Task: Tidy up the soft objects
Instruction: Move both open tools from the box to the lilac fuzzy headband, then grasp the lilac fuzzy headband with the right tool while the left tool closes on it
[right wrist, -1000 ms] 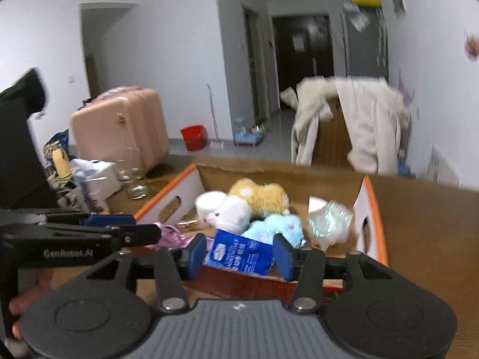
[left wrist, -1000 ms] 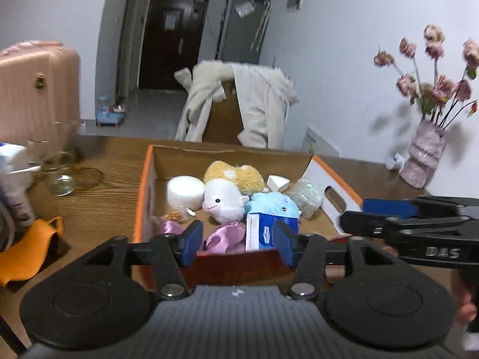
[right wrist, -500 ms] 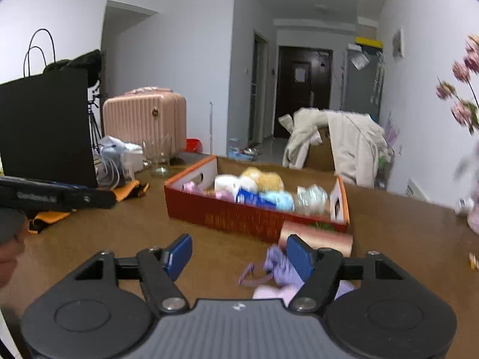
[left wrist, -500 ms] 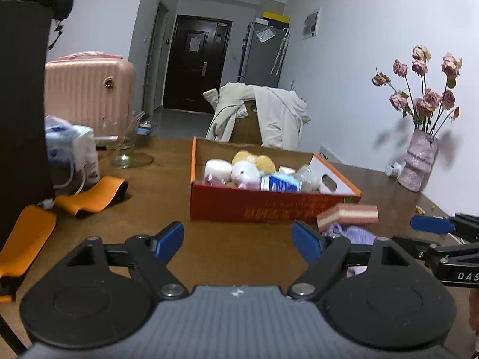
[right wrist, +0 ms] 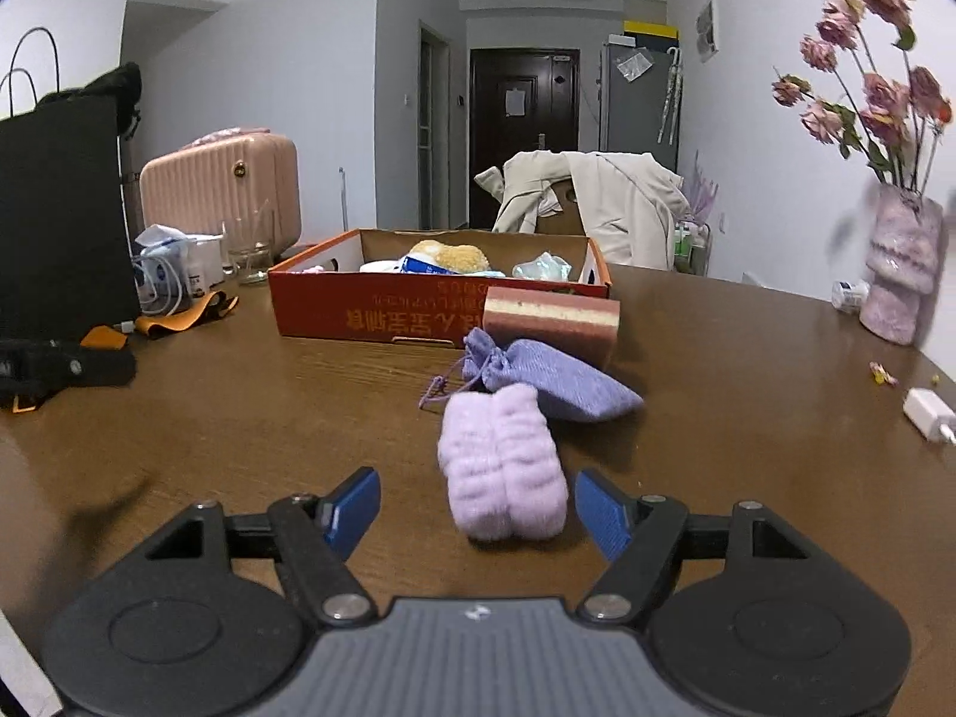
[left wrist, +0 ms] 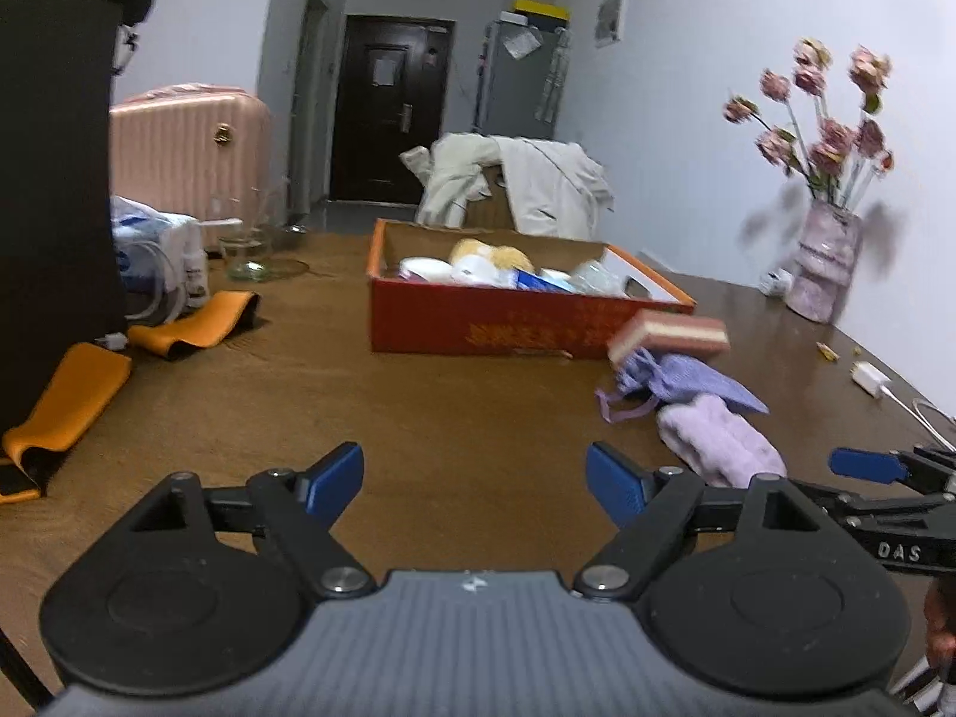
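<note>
A red cardboard box (left wrist: 508, 322) with plush toys and packets stands mid-table. Against its front right corner leans a pink and cream sponge (right wrist: 549, 313). A purple drawstring pouch (right wrist: 549, 376) lies in front of it, and nearer still a fluffy lilac roll (right wrist: 502, 466). My right gripper (right wrist: 478, 487) has its jaws opening; the roll's near end lies between the fingertips, and the pads are clear of it. Off to the left, my left gripper (left wrist: 475, 466) hangs open over bare wood with nothing between its fingers.
A vase of dried flowers (right wrist: 902, 263) and a white charger (right wrist: 926, 415) sit at the right edge. Orange straps (left wrist: 197, 325), a glass (left wrist: 245, 251) and a black bag (left wrist: 54, 179) crowd the left side. A chair with a coat (right wrist: 603, 203) stands behind the box.
Both grippers have drawn back from over the box toward the near side of the table, and their jaws have widened. The lilac roll now lies at the right fingertips.
</note>
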{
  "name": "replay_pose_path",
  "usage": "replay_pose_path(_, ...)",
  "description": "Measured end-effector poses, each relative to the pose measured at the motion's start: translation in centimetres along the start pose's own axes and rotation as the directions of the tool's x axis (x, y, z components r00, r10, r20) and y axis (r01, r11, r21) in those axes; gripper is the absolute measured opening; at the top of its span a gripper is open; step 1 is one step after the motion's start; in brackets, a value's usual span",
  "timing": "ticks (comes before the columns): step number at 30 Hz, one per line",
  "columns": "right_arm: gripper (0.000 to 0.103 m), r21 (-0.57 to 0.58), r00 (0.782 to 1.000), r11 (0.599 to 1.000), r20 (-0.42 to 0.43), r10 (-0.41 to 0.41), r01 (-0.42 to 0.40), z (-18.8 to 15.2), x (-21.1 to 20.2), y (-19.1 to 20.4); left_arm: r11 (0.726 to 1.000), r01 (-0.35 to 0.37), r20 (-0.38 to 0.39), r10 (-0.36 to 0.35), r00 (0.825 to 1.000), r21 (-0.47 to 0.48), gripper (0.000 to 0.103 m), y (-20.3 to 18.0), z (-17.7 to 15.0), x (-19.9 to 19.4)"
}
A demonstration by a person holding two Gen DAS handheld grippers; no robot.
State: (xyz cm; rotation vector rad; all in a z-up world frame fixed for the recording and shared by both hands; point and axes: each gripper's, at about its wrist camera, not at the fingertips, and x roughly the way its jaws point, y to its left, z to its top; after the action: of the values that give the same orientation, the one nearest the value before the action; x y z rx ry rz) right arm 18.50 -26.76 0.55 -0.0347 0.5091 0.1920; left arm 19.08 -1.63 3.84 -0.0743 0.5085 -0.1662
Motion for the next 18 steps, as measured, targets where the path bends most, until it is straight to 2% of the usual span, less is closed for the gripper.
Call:
replay_pose_path(6, 0.072, 0.000, 0.999, 0.999, -0.012, -0.034, 0.034, 0.1, 1.6, -0.8, 0.998, 0.027, -0.016, -0.026, 1.000, 0.055, 0.083, -2.1, -0.2, 1.2)
replay_pose_path(10, 0.070, -0.013, 0.999, 1.000, -0.051, -0.017, 0.016, 0.6, 4.2, -1.1, 0.997, 0.038, -0.023, -0.036, 0.999, 0.066, 0.083, -2.7, -0.1, 2.2)
replay_pose_path(11, 0.065, -0.007, 0.998, 1.000, -0.062, 0.002, -0.002, 0.7, 5.1, -1.2, 0.997, 0.042, -0.022, -0.040, 0.999, 0.066, 0.083, -2.7, 0.0, 2.4)
replay_pose_path(12, 0.053, 0.001, 0.997, 1.000, -0.076, 0.017, -0.017, 0.8, 5.7, -1.3, 0.997, 0.045, -0.023, -0.044, 0.999, 0.065, 0.083, -2.6, 0.1, 2.6)
replay_pose_path(13, 0.048, 0.000, 0.996, 1.000, -0.091, 0.024, -0.024, 0.9, 6.4, -1.3, 0.997, 0.047, -0.023, -0.046, 0.999, 0.062, 0.083, -2.5, 0.2, 2.7)
replay_pose_path(16, 0.046, -0.042, 0.991, 0.996, -0.115, 0.070, -0.075, 1.1, 7.2, -0.3, 0.997, 0.055, -0.025, -0.054, 0.998, 0.053, 0.083, -2.0, 0.4, 3.4)
replay_pose_path(18, 0.046, -0.047, 0.973, 0.980, -0.132, 0.187, -0.195, 1.4, 6.8, 0.4, 0.997, 0.070, -0.029, -0.069, 0.997, 0.043, 0.083, -1.7, 0.6, 3.9)
